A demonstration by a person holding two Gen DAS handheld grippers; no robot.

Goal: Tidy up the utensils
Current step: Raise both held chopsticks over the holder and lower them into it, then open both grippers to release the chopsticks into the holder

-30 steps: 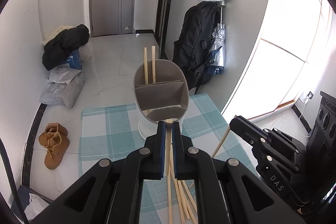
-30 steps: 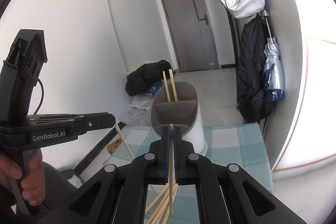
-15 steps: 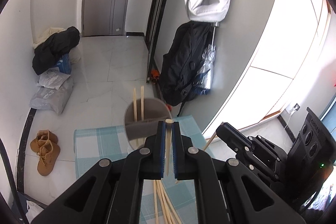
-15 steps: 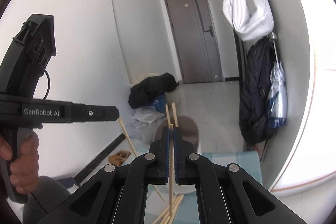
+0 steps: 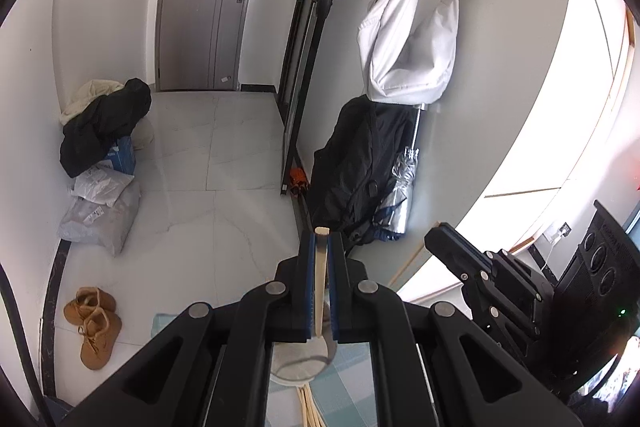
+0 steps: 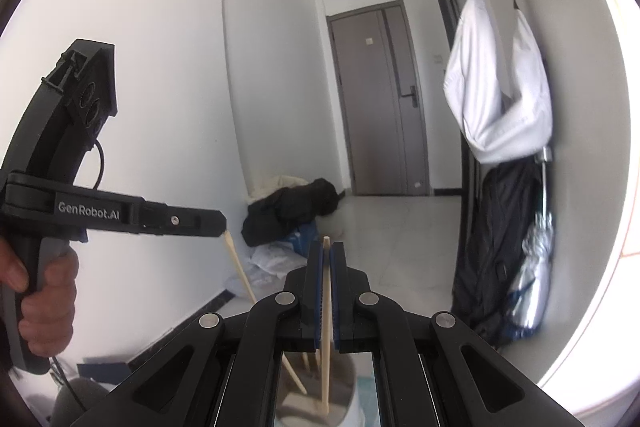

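My left gripper (image 5: 321,241) is shut on a pale wooden chopstick (image 5: 320,291) that stands upright between the blue pads. Under it, mostly hidden by the jaws, is the grey and white utensil holder (image 5: 298,365). Loose chopsticks (image 5: 308,407) lie on the checked cloth (image 5: 344,383). My right gripper (image 6: 326,251) is shut on another chopstick (image 6: 326,327), whose lower end hangs over the holder (image 6: 346,383). In the right wrist view the left gripper (image 6: 222,223), gripped by a hand (image 6: 44,291), carries its chopstick (image 6: 240,269) slanting down. The right gripper (image 5: 440,235) shows in the left wrist view.
Well below me lies a tiled floor (image 5: 224,195) with brown boots (image 5: 94,323), plastic bags (image 5: 100,211) and a dark coat pile (image 5: 104,123) at the left wall. A black backpack (image 5: 352,171), a folded umbrella (image 5: 400,187) and a white bag (image 5: 408,47) hang at the right wall.
Both grippers have risen, each still shut on its chopstick. The holder and cloth have slid down to the bottom of both views and are now largely hidden by the jaws.
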